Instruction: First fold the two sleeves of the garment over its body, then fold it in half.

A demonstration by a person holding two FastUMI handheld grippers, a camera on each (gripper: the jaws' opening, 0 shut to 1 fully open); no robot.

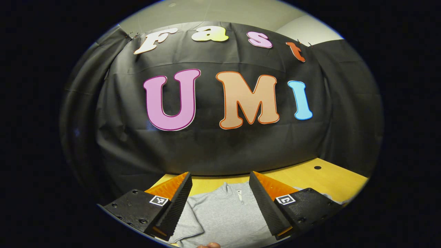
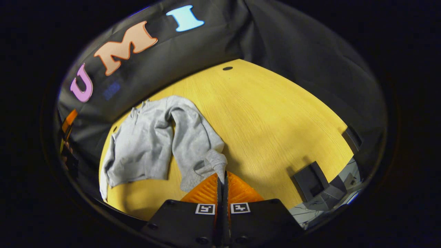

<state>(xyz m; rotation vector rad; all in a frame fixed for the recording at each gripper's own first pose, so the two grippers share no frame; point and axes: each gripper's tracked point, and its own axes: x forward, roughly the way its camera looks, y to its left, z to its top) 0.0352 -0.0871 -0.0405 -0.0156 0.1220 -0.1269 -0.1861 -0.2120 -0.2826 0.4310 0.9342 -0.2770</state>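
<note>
A grey zip-neck sweatshirt [image 2: 144, 144] lies flat on the yellow wooden table [image 2: 268, 117]. Its near sleeve [image 2: 193, 137] runs along the body's side toward my right gripper [image 2: 222, 176]. That gripper is shut on the sleeve's ribbed cuff [image 2: 217, 164], pinched at the fingertips. In the left gripper view the sweatshirt's collar and chest [image 1: 224, 210] sit below and between the fingers of my left gripper [image 1: 219, 175], which hangs open above the garment, holding nothing. The left gripper and its hand [image 2: 66, 137] also show at the far left edge of the right gripper view.
Black wall cloth [image 1: 220, 148] rises close behind the table's far edge. Dark holder blocks [image 2: 311, 182] stand at the table's right near corner. A small round hole [image 2: 227, 68] marks the tabletop far from the garment. A fingertip [image 1: 208, 245] pokes in at the bottom.
</note>
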